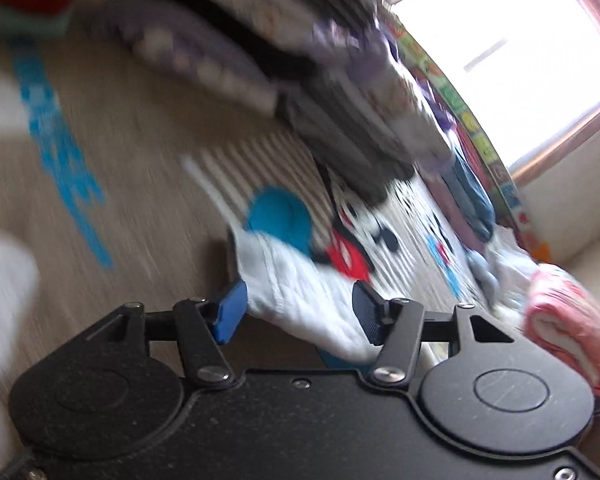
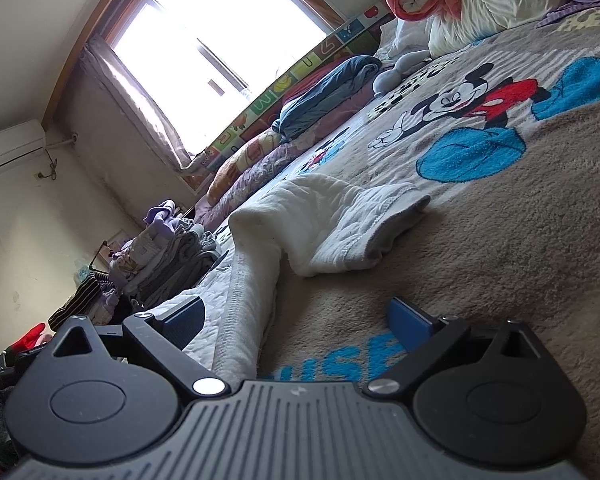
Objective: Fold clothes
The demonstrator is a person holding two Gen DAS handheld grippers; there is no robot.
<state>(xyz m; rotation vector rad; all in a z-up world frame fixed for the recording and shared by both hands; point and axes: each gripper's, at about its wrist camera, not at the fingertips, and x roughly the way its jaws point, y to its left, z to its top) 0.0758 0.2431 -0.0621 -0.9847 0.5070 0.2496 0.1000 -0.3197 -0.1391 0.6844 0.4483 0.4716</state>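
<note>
Right wrist view: my right hand-held gripper (image 2: 296, 320) is spread, nothing held; the white garment (image 2: 300, 232) runs lengthwise ahead-left of it on the bed (image 2: 500, 260). The left hand-held gripper (image 1: 296, 312), also spread, straddles it, so it seems nearer.

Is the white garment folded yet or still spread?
Neither fully: the white garment lies rumpled and partly doubled over on the blanket.

Two low views across blanket (image 2: 500, 240)
</note>
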